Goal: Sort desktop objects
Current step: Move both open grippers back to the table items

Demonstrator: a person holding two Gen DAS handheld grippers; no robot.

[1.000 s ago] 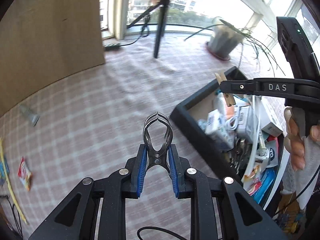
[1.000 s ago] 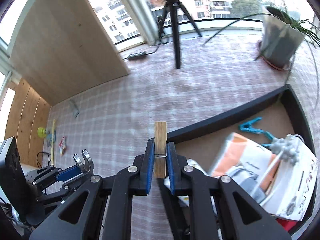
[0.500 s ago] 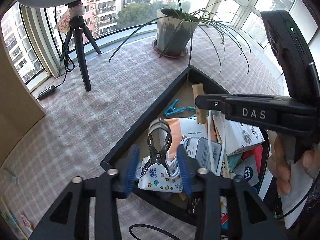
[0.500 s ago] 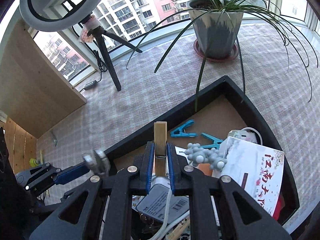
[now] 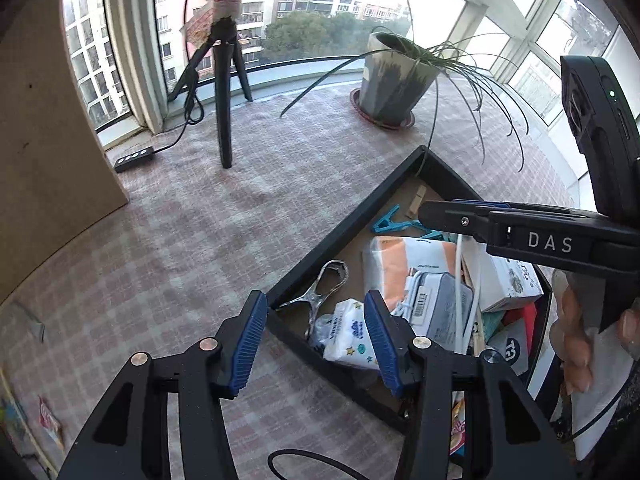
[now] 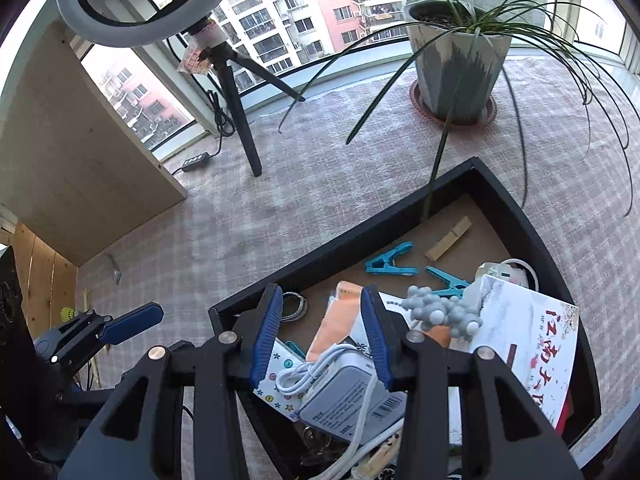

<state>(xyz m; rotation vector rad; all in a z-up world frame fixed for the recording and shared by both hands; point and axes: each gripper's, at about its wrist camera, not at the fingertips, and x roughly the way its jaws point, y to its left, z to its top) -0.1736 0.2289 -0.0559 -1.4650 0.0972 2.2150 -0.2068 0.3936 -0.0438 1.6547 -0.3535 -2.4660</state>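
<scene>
Holding a gripper in each hand, we hover over the near corner of the black tray on the checked tablecloth. Farthest left stand the wooden board and the tripod, well apart from the tray.

Our left gripper has its blue pads spread wide with nothing clamped; its jaws opened within the last second. The metal clip lies flat on the tray floor in the near left corner, just beyond and between the spread pads, touching neither. Right beside it, under the right pad, sits the starred tissue pack.

Moving right, our right gripper also stands with its jaws apart and empty, having just been opening. The wooden clothespin lies loose on the bare tray floor near the far corner, well ahead of the pads and slightly right of them. Two blue plastic clips rest between it and the gripper. Below the pads lie an orange pouch and a grey box with a white cable across it. Farther right, the grey bead cluster sits against the white booklet, and the potted plant stands beyond the tray.
</scene>
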